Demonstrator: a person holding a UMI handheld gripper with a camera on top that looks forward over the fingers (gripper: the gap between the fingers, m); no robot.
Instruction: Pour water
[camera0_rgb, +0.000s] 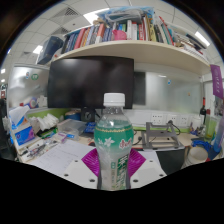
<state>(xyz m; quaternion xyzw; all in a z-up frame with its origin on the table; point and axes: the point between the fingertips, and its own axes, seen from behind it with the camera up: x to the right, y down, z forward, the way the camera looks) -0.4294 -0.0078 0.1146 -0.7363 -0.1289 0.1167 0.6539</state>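
A clear plastic water bottle (113, 140) with a white cap and a green label stands upright between my fingers. My gripper (113, 163) is shut on the bottle: both magenta pads (92, 160) press on its lower body from left and right. The bottle's base is hidden below, between the fingers. It is held above a cluttered desk. No cup or other receiving vessel is visible.
A large dark monitor (92, 82) stands behind the bottle. Above it a shelf (120, 45) carries several books. The desk (60, 155) holds papers, boxes (20, 128) at the left and a dark tray (165, 135) at the right.
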